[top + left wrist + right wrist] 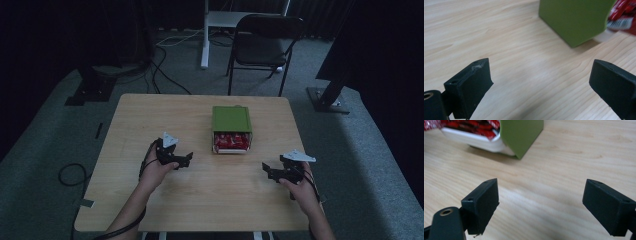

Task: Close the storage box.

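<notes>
While both hands rest on the wooden table in the high view, the left gripper sits left of centre, jaws apart and empty, pointing right toward the green box; right gripper sits near the table's right front, jaws also spread, empty, pointing left. Green box lies a bit beyond the middle of the table, between the two grippers and farther from the person than either, with a white drawer pulled out on the near side, red packets inside it. Neither gripper touches the box, left one nearer to it. Grey folding chair stands on the floor beyond the table, black cables on the carpet at left. Left gripper view: the gripper has its two black jaws wide apart with nothing between but bare wood; green box ahead at upper right, apart from the jaws, red packets showing at its right edge, blurred. Right gripper view: the gripper also has its jaws wide apart with bare tabletop between; green box at upper left, white drawer sticking out of it to the left with red packets piled in, well clear of the jaws
</notes>
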The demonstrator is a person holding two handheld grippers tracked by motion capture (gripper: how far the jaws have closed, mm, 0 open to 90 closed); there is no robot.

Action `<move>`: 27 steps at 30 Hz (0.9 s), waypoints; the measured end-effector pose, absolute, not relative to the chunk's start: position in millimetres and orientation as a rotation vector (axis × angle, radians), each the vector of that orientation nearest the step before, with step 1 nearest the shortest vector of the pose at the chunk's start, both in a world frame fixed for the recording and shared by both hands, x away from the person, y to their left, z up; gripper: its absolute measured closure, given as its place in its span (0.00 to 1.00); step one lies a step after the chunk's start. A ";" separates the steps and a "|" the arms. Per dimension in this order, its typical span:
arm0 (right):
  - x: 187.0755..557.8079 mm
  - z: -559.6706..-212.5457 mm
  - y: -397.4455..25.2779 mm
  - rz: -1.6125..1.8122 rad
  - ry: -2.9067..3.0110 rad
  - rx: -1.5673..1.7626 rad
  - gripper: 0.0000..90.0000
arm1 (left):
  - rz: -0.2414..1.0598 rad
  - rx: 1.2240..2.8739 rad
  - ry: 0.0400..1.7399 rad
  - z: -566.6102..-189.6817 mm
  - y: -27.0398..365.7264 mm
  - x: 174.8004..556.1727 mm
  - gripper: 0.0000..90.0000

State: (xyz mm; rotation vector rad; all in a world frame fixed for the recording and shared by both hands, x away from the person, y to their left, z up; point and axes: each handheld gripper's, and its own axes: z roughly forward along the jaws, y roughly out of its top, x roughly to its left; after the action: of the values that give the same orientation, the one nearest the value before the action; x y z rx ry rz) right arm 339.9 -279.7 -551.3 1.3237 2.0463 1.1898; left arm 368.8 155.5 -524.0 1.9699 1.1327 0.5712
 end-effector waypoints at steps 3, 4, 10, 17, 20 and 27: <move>333.8 -554.9 -282.1 1.176 2.048 1.325 0.15 | 0.583 1.965 1.157 -528.6 165.0 363.9 0.05; 331.8 -556.1 -282.7 1.176 2.048 1.326 0.15 | 0.584 1.962 1.167 -530.2 168.4 362.0 0.05; 321.7 -561.4 -284.7 1.159 2.049 1.333 0.15 | 0.634 1.966 1.221 -535.1 187.7 349.8 0.05; 309.5 -568.6 -286.5 1.144 2.060 1.352 0.14 | 0.673 1.923 1.294 -538.4 214.3 331.3 0.05; 305.2 -571.4 -286.2 1.125 2.073 1.350 0.14 | 0.707 1.916 1.334 -541.4 224.0 323.5 0.05; 297.3 -577.1 -286.5 1.094 2.082 1.361 0.14 | 0.745 1.903 1.425 -549.7 243.3 308.6 0.06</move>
State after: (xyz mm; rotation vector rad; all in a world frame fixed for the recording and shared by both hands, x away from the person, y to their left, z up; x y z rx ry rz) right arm 297.3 -286.5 -577.1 1.3612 2.0820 1.0941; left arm 308.6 243.3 -549.7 1.9030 1.4249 0.7455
